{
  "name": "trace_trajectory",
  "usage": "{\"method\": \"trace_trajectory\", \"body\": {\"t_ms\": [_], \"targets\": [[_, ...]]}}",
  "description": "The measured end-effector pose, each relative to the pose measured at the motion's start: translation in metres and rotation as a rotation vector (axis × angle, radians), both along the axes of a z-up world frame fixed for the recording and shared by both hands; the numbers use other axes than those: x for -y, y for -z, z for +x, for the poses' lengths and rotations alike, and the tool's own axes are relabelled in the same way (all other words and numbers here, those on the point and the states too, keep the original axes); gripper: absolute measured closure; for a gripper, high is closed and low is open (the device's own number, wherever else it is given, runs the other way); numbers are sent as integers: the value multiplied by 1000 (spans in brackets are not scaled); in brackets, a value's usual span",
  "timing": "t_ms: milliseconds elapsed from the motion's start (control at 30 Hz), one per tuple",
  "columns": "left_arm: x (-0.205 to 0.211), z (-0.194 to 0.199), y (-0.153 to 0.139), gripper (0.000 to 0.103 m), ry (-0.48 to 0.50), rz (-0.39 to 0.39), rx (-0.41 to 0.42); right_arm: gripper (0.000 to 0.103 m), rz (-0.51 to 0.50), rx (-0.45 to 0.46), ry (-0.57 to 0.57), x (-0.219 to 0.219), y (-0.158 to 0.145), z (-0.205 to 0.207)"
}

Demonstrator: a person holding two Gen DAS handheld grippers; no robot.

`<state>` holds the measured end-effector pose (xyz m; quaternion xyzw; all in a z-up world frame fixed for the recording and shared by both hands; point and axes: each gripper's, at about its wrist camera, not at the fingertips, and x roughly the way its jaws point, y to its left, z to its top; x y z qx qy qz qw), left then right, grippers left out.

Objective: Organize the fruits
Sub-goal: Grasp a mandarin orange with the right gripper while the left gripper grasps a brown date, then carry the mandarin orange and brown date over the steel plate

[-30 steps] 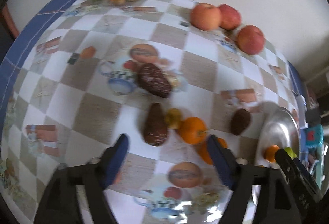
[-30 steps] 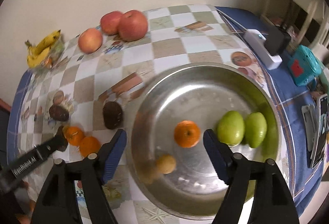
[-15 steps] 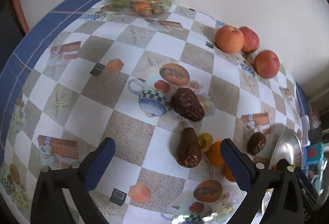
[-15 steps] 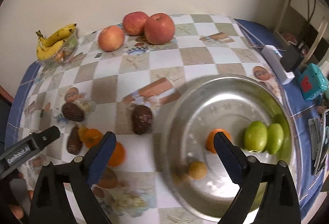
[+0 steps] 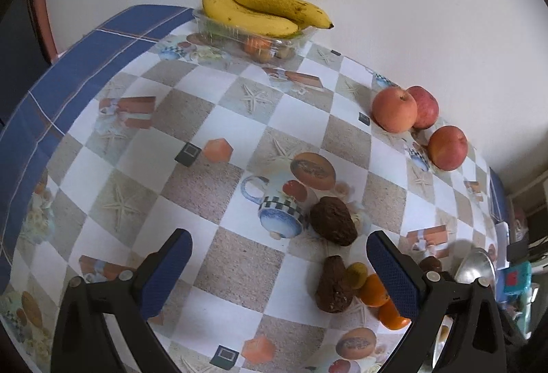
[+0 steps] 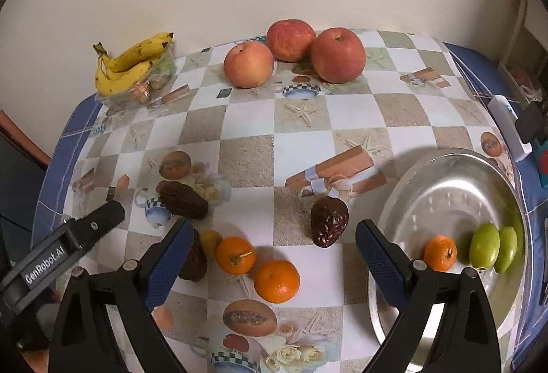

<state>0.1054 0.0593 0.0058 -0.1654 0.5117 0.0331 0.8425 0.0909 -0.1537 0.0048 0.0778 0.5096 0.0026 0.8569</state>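
Note:
My right gripper is open and empty above the table, over two oranges and a dark brown fruit. The steel bowl at the right holds an orange and two green fruits. My left gripper is open and empty above the checkered cloth; its body shows in the right wrist view. Near it lie dark brown fruits, a small yellow fruit and oranges. Three apples sit at the back.
Bananas lie on a clear plastic tray at the back left by the wall. A white device and other gadgets sit at the table's right edge. The bowl's rim also shows in the left wrist view.
Both grippers have pulled back and up. The right one swung left from over the bowl to over the oranges. The left one now looks farther toward the bananas.

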Motion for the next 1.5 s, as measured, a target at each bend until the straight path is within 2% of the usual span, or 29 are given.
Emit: {"method": "trace_trajectory", "body": {"t_ms": [167,333,400,467,533,600,700,800,867,900,967,1000,1133,1500], "targets": [[8,2,13,0,35,-88,-67,7,3,-36,-4,3,12,-1],[16,1,35,0,28,-98,-142,8,-47,-41,-25,0,15,-6],[18,0,40,0,25,-91,-161,13,-48,-55,-34,-1,20,-7],[20,-2,44,1,25,-88,-173,25,-40,-80,-42,-2,27,-8],[22,-3,48,4,24,-101,-179,26,-40,-108,-48,-3,35,-8],[24,-4,51,12,27,-119,-189,26,-55,-128,-56,-5,42,-9],[25,-5,58,18,31,-145,-212,38,-62,-155,-67,-8,51,-10],[27,-6,58,29,37,-168,-214,42,-54,-179,-73,-10,58,-10],[29,-6,59,45,50,-196,-215,55,-51,-187,-81,-11,60,-11],[29,-6,59,49,53,-220,-217,56,-48,-190,-84,-11,61,-11],[31,-6,61,66,61,-270,-223,62,-25,-188,-87,-11,61,-12],[33,-7,62,68,63,-290,-226,62,-21,-188,-85,-10,60,-13],[36,-6,58,68,66,-291,-213,62,-8,-182,-86,-8,56,-14],[28,-6,20,68,55,-323,-94,63,4,-102,-46,8,22,-15]]}}
